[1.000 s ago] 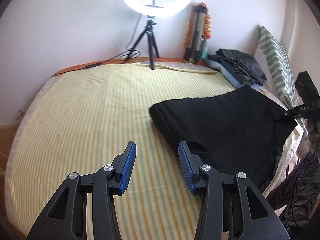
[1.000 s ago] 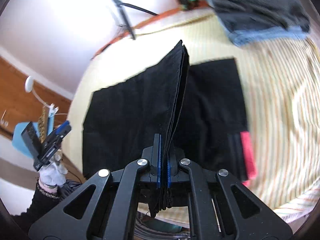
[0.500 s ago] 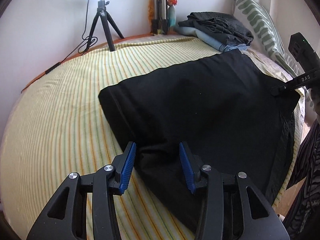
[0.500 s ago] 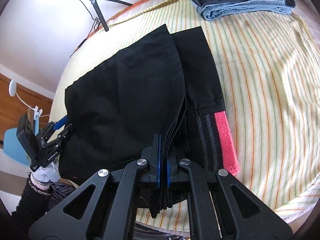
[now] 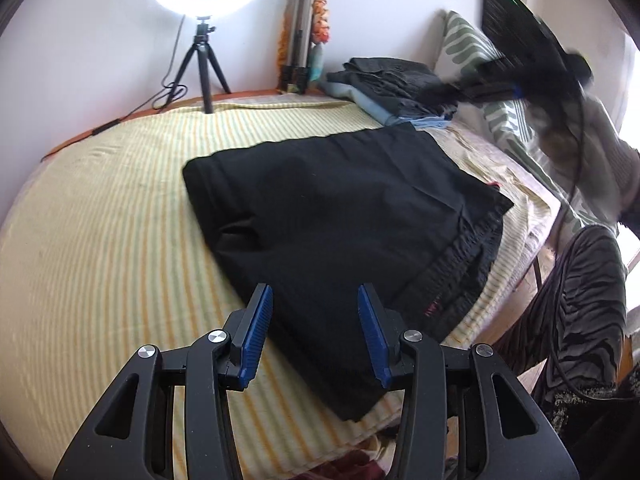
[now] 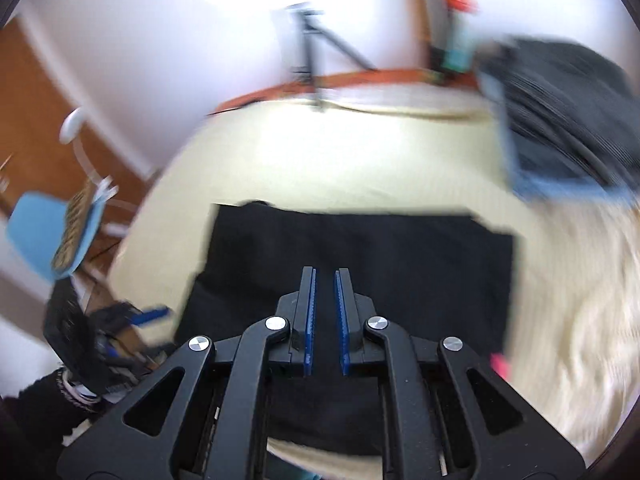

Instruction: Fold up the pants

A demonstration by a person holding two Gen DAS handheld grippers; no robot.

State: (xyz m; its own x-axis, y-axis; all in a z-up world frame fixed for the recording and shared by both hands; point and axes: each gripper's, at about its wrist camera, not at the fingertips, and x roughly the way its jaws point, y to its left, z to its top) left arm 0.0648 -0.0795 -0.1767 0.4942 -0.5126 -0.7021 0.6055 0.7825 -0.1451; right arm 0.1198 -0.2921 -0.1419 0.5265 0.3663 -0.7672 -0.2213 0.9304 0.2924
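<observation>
The black pants (image 5: 340,208) lie folded flat on the yellow striped bed sheet (image 5: 100,220), their elastic waistband toward the bed's right edge. My left gripper (image 5: 315,292) hovers open over the pants' near edge with nothing between its blue pads. My right gripper (image 6: 325,272) is above the pants (image 6: 400,248); its jaws are opening, with a narrow gap and no cloth between them. In the left wrist view the right gripper (image 5: 520,76) is a blurred dark shape at the upper right. In the right wrist view the left gripper (image 6: 120,320) shows blurred at the lower left.
A stack of folded clothes (image 5: 392,88) sits at the far right of the bed beside a green-patterned pillow (image 5: 472,48). A ring light on a tripod (image 5: 204,60) stands at the back edge. A blue chair (image 6: 44,232) is off the bed's left side.
My right gripper let go of the raised fold of the pants and lifted away; the pants now lie flat. My left gripper shifted over the pants' near edge.
</observation>
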